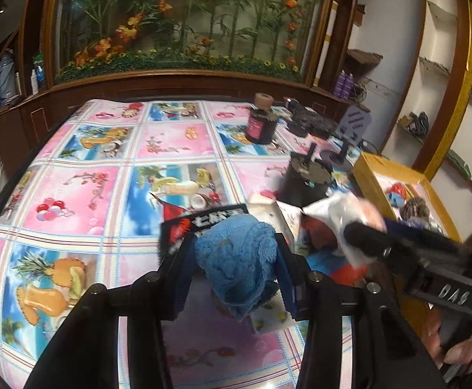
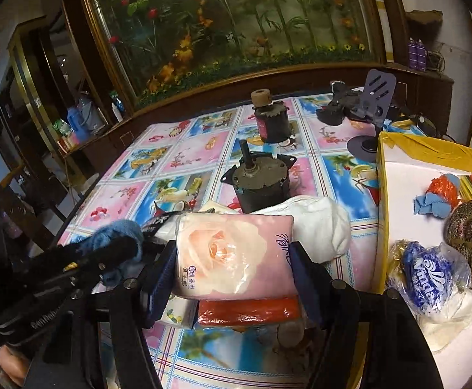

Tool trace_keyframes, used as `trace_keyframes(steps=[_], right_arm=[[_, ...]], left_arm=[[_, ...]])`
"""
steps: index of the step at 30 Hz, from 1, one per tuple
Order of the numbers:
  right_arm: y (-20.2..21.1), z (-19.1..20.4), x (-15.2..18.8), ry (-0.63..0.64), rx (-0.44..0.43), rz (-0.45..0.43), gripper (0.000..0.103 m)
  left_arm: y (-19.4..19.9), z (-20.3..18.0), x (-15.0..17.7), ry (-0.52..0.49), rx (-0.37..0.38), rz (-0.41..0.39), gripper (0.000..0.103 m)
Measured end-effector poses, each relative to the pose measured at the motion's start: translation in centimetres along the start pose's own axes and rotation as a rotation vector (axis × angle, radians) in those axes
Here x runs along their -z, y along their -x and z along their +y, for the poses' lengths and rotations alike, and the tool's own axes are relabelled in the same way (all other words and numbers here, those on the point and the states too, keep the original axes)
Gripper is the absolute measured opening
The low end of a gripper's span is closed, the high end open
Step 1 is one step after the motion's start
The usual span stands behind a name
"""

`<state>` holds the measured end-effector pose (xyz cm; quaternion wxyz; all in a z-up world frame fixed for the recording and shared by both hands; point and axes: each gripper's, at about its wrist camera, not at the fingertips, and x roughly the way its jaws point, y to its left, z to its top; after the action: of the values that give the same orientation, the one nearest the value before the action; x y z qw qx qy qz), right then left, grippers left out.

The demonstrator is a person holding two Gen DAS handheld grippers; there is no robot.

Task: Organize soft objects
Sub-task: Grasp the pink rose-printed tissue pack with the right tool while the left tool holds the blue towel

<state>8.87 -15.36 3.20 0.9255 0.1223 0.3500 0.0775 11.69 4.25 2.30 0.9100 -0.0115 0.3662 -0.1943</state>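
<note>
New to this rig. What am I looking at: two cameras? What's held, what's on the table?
No robot: a person holds a two-finger gripper in each hand, each with a fisheye camera looking along its fingers. The left view shows the left gripper shut on a blue towel. The right view shows the right gripper shut on a pink tissue pack. On the tablecloth stand two dark motors, with a white cloth nearer. At right, a yellow-edged box already holds soft items.

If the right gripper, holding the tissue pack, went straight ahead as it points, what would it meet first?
Probably the white cloth just past the tissue pack held by the right gripper, then the dark motor; depth is unclear.
</note>
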Motion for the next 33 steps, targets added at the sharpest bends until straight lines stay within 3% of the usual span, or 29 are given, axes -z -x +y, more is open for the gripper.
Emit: trace_keyframes(steps=[3, 8, 33], right_arm=[[0.3, 0.4, 0.3, 0.024, 0.016, -0.018, 0.072], [-0.6, 0.6, 1.1, 0.024, 0.003, 0.031, 0.072], [0.3, 0.1, 1.3, 0.005, -0.017, -0.007, 0.072]], left_arm=[[-1.1, -1.1, 0.7, -0.036, 0.009, 0.034, 0.044], [-2.0, -2.3, 1.5, -0.090, -0.006, 0.052, 0.044], [0.0, -3.7, 1.5, -0.211, -0.163, -0.102, 0.044]])
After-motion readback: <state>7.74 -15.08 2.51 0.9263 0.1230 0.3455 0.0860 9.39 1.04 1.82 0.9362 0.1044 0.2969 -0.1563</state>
